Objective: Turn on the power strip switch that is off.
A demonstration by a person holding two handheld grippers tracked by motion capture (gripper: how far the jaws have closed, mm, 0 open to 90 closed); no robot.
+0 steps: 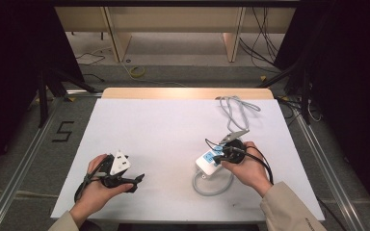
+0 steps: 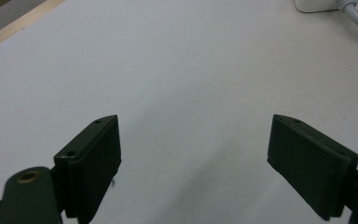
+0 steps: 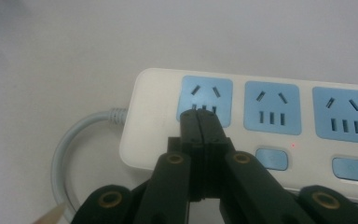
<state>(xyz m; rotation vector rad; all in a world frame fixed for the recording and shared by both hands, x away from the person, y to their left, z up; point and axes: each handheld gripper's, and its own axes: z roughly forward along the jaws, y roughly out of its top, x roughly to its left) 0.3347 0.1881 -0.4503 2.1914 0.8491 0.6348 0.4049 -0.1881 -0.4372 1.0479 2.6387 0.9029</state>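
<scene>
Now the right tongs [image 3: 200, 122], pressed together and gripping nothing, sit over the strip's [image 3: 261, 140] near-left socket at the table's [image 1: 173, 130] right; judging by that, steady them and press a switch [image 3: 271, 159] squarely. Left tongs [image 2: 193, 154] hover spread wide at the near left.

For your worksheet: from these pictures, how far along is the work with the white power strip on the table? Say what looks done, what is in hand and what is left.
Done: the power strip lies flat on the white table, sockets empty. In hand: the right gripper, jaws closed together, tips over the end socket nearest the grey cable; contact cannot be judged. The left gripper waits open, apart, holding nothing. Left: probably the switch buttons or whatever the tips aim at.
</scene>
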